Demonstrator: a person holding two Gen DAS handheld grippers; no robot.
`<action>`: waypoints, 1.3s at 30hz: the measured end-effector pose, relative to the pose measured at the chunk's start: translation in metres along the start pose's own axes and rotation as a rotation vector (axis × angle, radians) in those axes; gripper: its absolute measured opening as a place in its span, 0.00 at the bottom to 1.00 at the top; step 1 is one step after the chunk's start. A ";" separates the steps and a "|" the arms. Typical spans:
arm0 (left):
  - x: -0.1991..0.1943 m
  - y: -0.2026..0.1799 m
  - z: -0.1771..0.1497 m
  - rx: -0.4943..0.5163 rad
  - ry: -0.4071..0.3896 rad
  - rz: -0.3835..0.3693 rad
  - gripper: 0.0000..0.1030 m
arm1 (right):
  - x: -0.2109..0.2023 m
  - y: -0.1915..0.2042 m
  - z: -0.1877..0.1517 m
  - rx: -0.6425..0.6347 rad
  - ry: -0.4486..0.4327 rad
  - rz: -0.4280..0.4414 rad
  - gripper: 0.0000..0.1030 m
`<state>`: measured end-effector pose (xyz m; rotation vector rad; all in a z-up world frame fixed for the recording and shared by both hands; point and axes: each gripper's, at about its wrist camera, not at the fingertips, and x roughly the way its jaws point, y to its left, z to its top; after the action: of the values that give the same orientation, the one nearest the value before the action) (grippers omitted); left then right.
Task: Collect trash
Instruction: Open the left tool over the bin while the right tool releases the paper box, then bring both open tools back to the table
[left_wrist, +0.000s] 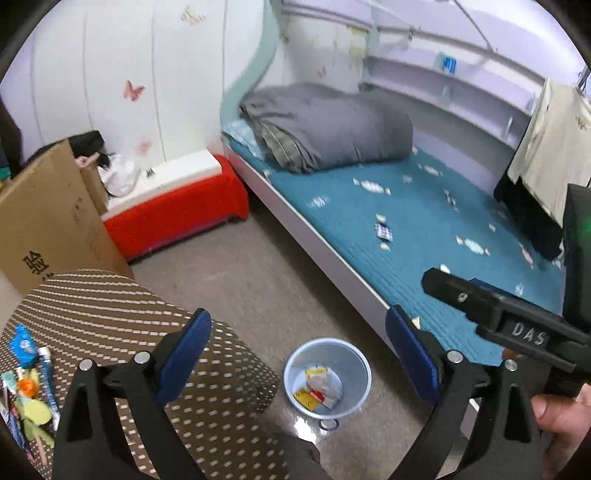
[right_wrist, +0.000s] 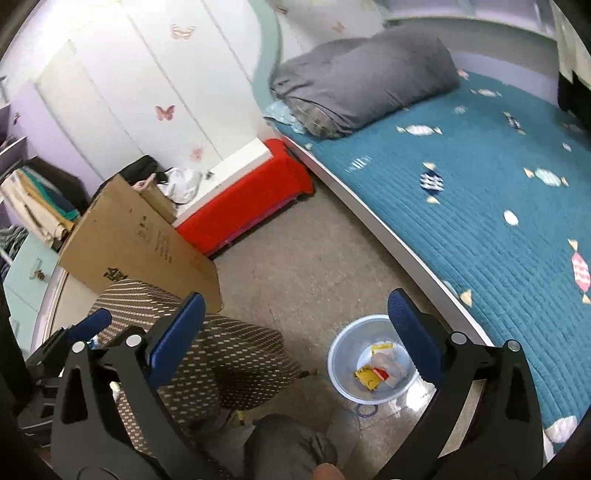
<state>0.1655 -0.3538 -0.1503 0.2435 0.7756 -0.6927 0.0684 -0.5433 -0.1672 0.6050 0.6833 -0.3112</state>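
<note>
Two wrappers (left_wrist: 317, 387) in bin (left_wrist: 360, 354) | bed (left_wrist: 424, 221) beside | table (left_wrist: 110, 306) opposite

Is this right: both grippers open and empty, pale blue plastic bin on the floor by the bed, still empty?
Not quite. The pale blue plastic bin is not empty: yellow, red and white wrappers lie in its bottom, as both wrist views show. The rest holds: the left gripper and right gripper are open with nothing between their pads, and the bin stands on the floor beside the bed.

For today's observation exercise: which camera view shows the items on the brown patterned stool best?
The left wrist view: the items lie in plain sight on the stool. In the right wrist view the stool shows, but the grippers hide them.
</note>
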 end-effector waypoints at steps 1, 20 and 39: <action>-0.010 0.003 0.000 -0.005 -0.022 0.007 0.91 | -0.005 0.011 0.000 -0.018 -0.007 0.012 0.94; -0.137 0.106 -0.044 -0.163 -0.205 0.171 0.91 | -0.031 0.154 -0.029 -0.273 -0.016 0.129 0.94; -0.167 0.263 -0.161 -0.351 -0.114 0.390 0.91 | 0.001 0.222 -0.108 -0.467 0.137 0.161 0.94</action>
<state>0.1622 -0.0032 -0.1557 0.0307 0.7007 -0.1942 0.1173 -0.3026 -0.1415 0.2335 0.8019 0.0445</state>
